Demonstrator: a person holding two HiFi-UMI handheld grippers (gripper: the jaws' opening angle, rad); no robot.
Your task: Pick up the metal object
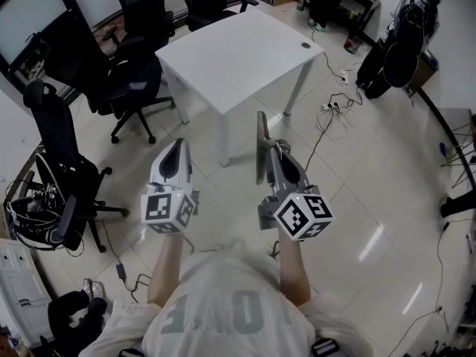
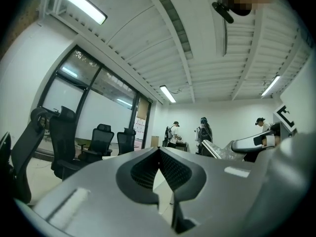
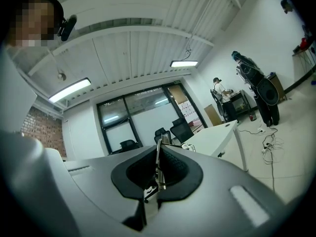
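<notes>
Clamping a thin metal strip in the right jaws

The right gripper (image 1: pixel 276 150) is pressing its two pads onto the metal object (image 1: pixel 261 144), a thin flat strip that is sitting edge-on between them. In the right gripper view the strip is standing upright in the narrow slot where the pads are meeting. Its lower part is running down into the throat of the jaws, and its upper end is poking out past the tips. From the head view the same strip is sticking out ahead of the gripper's nose, and a shorter part is lying back along the inner side of the body.

The left gripper (image 1: pixel 177 149) is being held beside the right one, apart from it and from the strip. Its jaws are closing tip to tip, with nothing sitting between the pads; only a small wedge of gap is showing behind the touching tips.

Both grippers are hanging over the tiled floor (image 1: pixel 372 222), pointing toward a white table (image 1: pixel 238 54). A small dark thing (image 1: pixel 306 45) is lying on the table near one corner. Black office chairs (image 1: pixel 123 80) are standing at the table's far side, and cables (image 1: pixel 335 110) are trailing over the floor by one table leg.
</notes>
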